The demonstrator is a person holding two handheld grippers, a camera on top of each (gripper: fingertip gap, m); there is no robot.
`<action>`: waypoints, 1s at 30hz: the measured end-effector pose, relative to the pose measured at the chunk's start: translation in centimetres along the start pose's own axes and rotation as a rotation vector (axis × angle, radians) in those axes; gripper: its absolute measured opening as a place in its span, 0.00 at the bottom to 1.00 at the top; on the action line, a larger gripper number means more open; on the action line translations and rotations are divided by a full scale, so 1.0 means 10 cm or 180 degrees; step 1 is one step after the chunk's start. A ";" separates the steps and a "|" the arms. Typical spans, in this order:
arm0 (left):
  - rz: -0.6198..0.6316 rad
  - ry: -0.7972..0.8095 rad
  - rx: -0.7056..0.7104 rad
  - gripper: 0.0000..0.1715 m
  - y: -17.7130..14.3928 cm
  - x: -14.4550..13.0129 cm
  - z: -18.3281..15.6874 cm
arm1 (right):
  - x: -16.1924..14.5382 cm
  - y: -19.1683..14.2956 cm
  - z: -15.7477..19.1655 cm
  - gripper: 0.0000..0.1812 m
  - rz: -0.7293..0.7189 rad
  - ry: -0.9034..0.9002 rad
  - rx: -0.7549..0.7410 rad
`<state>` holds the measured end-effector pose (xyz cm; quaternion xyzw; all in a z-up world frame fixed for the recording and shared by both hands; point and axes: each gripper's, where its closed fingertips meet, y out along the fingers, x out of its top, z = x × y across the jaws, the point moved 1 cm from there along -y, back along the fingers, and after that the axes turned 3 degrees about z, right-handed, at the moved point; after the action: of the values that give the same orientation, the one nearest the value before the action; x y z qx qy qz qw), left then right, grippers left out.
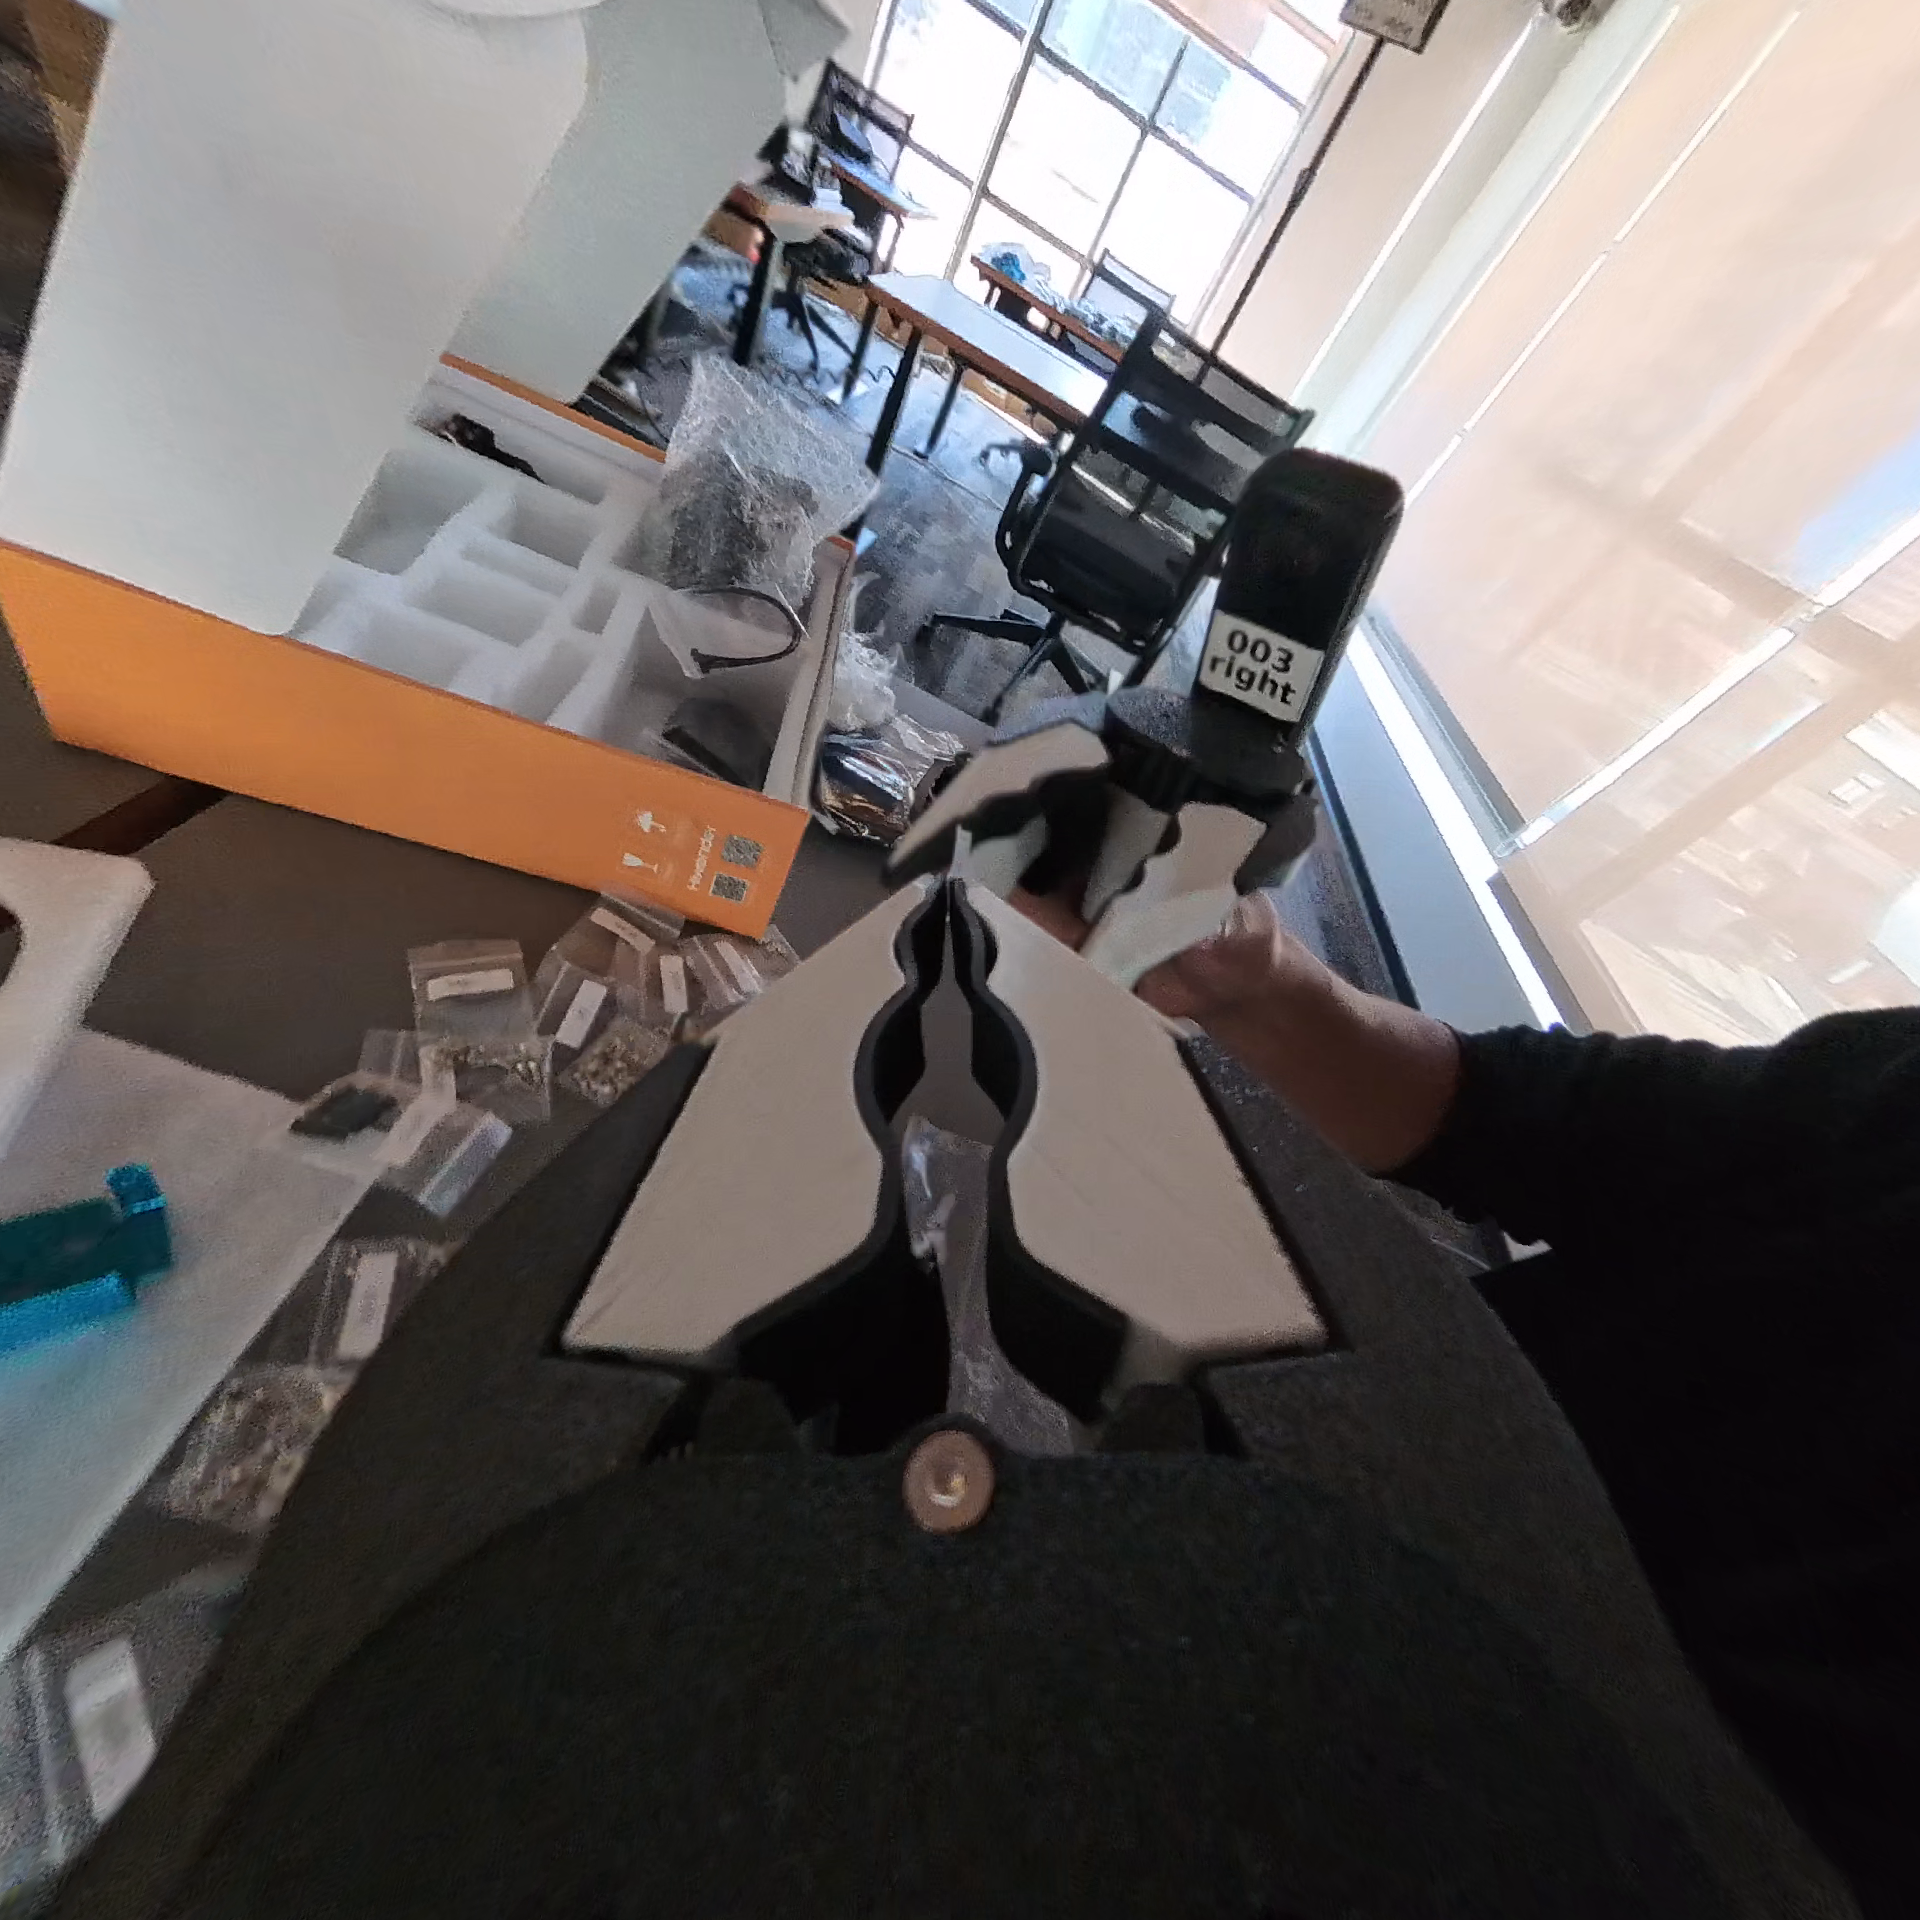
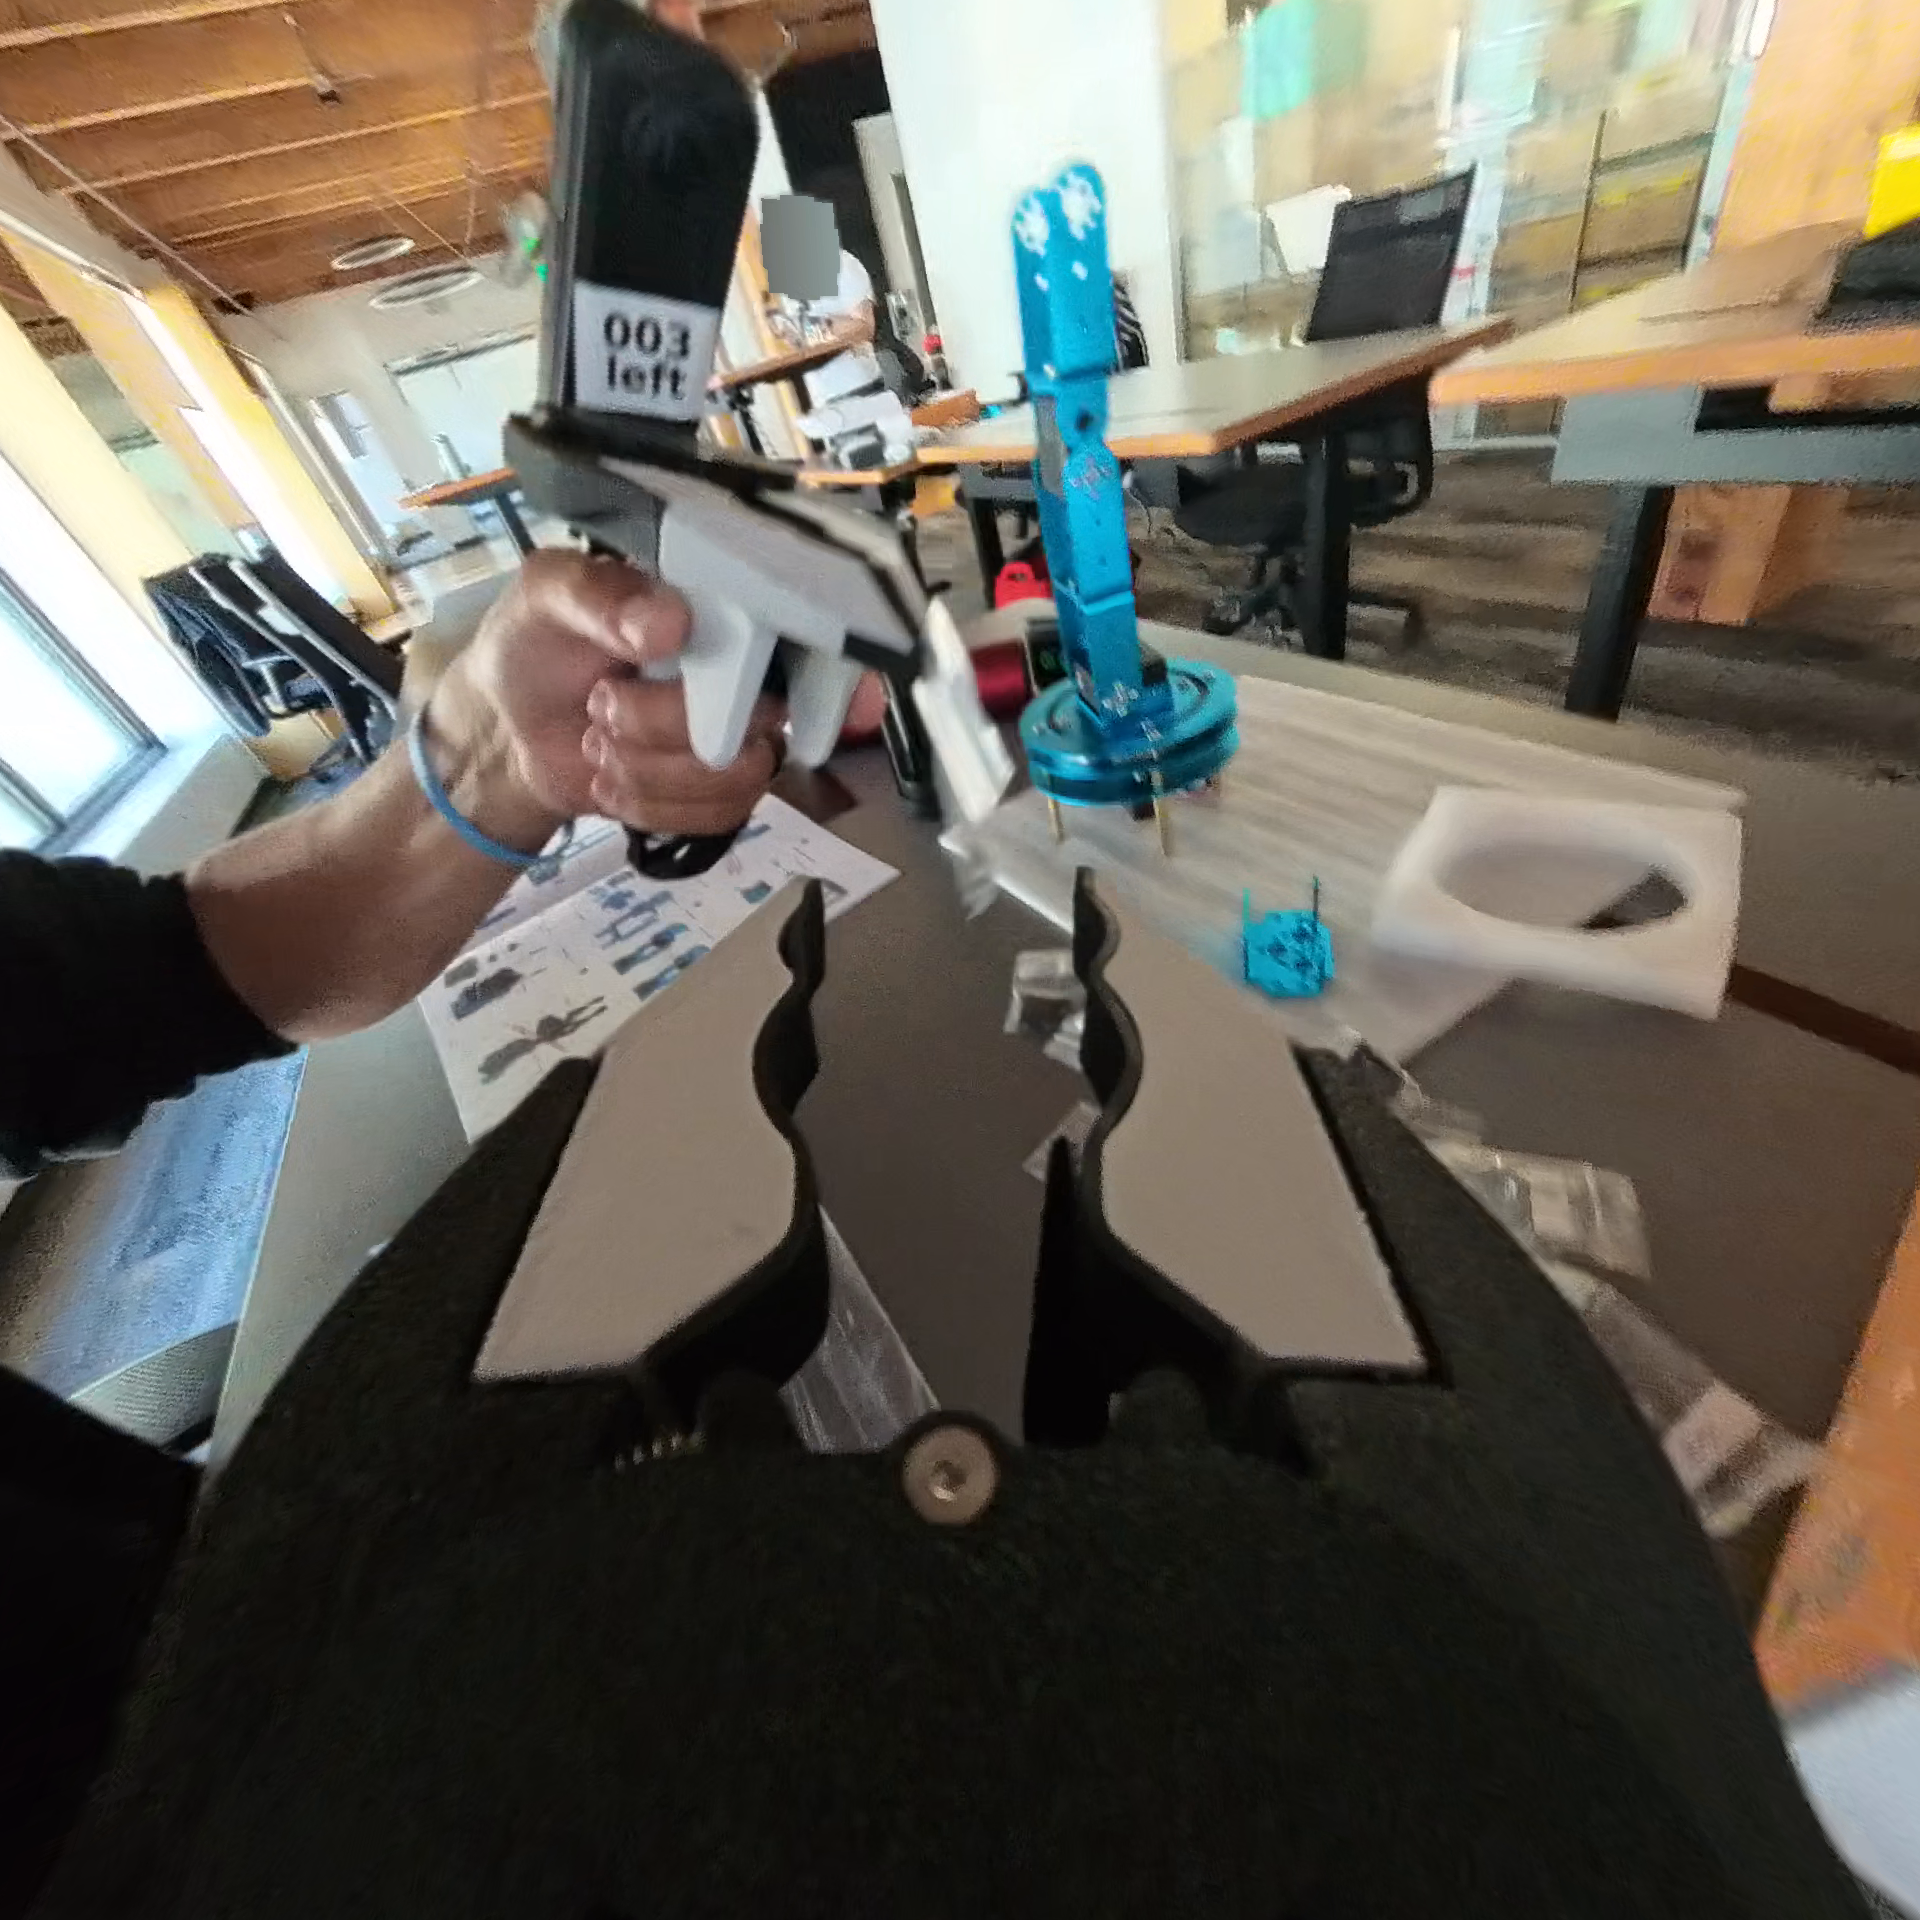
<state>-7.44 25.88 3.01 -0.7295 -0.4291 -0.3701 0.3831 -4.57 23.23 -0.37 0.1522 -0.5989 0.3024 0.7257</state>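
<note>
— Clear plastic, is that what the left gripper (image 1: 948,894) has?

— Yes, a small clear bag (image 2: 961,717). The fingers are pressed together at the tips with the bag pinched between them, up in the air above the dark table (image 2: 925,1091).

— Which way does it lie?

— From the right wrist view it hangs down from the tips, long side nearly upright, lower end slanting a little to the right. From the left wrist view it runs back along the gap between the fingers.

— And the right gripper (image 2: 945,904)?

— Spread wide with nothing in it, held above the table, just right of the left one.

— What's around?

— A blue arm model (image 2: 1081,499) stands upright just right of the bag, a small blue bracket (image 2: 1286,951) and a white foam block (image 2: 1558,894) near it. A printed sheet (image 2: 623,935) lies left. More small bags (image 1: 582,997) lie beside an orange box (image 1: 416,748).
</note>
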 end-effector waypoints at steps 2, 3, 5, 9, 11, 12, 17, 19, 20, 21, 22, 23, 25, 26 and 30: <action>-0.0098 0.0005 0.0065 0.00 -0.21 -0.08 -0.15 | 0.11 0.09 0.18 0.24 -0.0018 -0.0226 0.0123; -0.0148 -0.0010 0.0105 0.00 -0.32 -0.13 -0.20 | 0.12 0.16 0.34 0.21 0.0043 -0.0297 0.0346; -0.0218 -0.0024 0.0178 0.00 -0.50 -0.27 -0.29 | 0.07 0.31 0.59 0.14 0.0256 -0.0299 0.0730; -0.0420 -0.0143 0.0290 0.00 -0.83 -0.58 -0.34 | -0.09 0.59 0.86 0.00 0.0439 -0.0172 0.1118; -0.0495 -0.0117 0.0335 0.00 -0.94 -0.77 -0.32 | -0.24 0.69 1.00 0.00 0.0493 0.0063 0.1373; -0.0536 -0.0053 0.0346 0.00 -0.98 -0.87 -0.31 | -0.32 0.73 1.06 0.00 0.0517 0.0197 0.1464; -0.0651 0.0086 0.0019 0.20 -1.08 -1.34 -0.35 | -0.55 0.79 1.27 0.00 0.0689 0.0668 0.1806; -0.0501 0.0142 0.0028 0.19 -1.03 -1.46 -0.33 | -0.54 0.75 1.34 0.00 0.0653 0.0830 0.1969; -0.0430 0.0238 0.0008 0.09 -1.01 -1.50 -0.35 | -0.55 0.75 1.33 0.00 0.0661 0.0847 0.1951; -0.0346 0.0329 -0.0039 0.01 -0.98 -1.55 -0.38 | -0.57 0.75 1.30 0.00 0.0677 0.0806 0.1873; -0.0279 0.0386 -0.0052 0.01 -0.95 -1.59 -0.39 | -0.59 0.76 1.27 0.00 0.0688 0.0746 0.1793; -0.0258 0.0404 -0.0055 0.01 -0.94 -1.60 -0.40 | -0.61 0.75 1.24 0.00 0.0700 0.0700 0.1740; -0.0290 0.0374 -0.0071 0.00 -0.92 -1.60 -0.41 | -0.61 0.73 1.22 0.00 0.0681 0.0734 0.1763; -0.0318 0.0351 -0.0115 0.00 -0.92 -1.59 -0.42 | -0.60 0.73 1.22 0.00 0.0657 0.0756 0.1770; -0.0448 0.0282 -0.0296 0.00 -0.97 -1.53 -0.48 | -0.56 0.67 1.26 0.00 0.0544 0.0666 0.1879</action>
<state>-22.75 19.69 -5.90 -0.6974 -0.4443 -0.4475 0.3405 -19.11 19.60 -3.72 0.2734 -0.4181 0.5369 0.6799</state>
